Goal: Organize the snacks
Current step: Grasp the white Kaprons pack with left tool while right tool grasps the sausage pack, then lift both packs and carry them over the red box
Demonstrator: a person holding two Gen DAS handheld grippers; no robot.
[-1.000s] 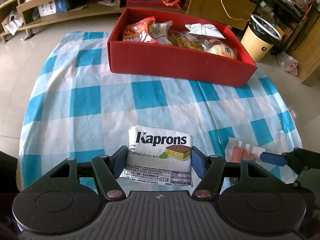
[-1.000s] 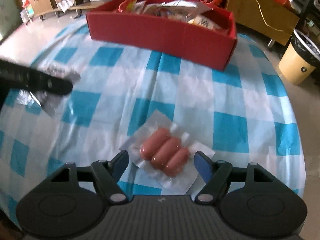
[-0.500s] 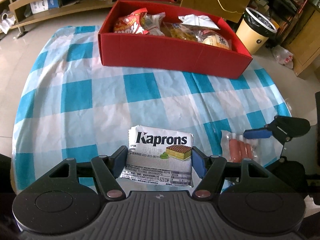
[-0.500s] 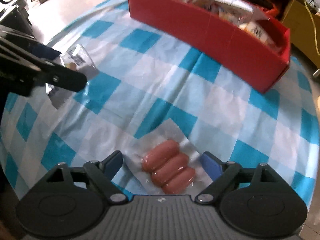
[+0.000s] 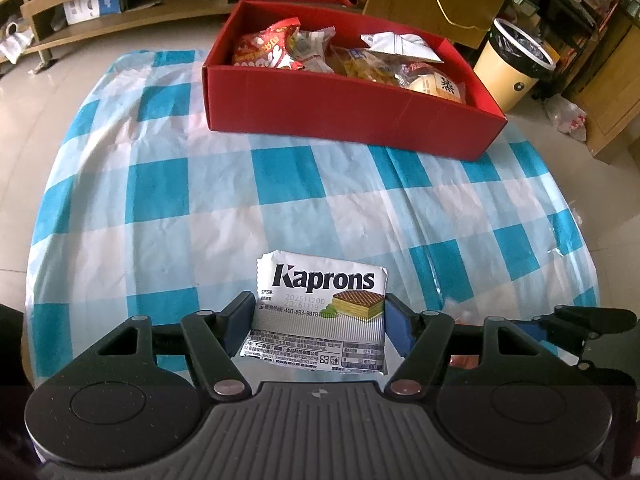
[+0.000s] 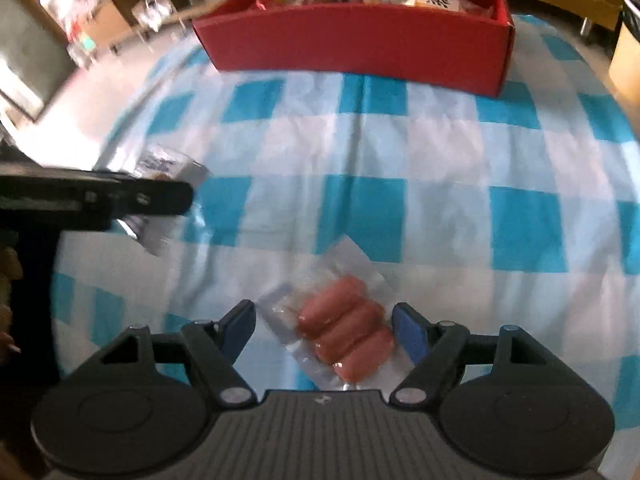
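Blue-and-white checked tablecloth covers the surface; tiled floor shows past its left and far edges. Left gripper sits at the near edge, jaws closed against both sides of a Kaprons wafer packet. A broad stretch of bare cloth lies between that packet and the red cardboard box at the far edge, which is full of snack bags. Right gripper, near the front right corner, straddles a vacuum pack of three sausages; its jaws have just been closing, the right pad about touching the pack, the left pad with a gap. View blurred. A cream waste bin stands on the floor beyond the far right corner.
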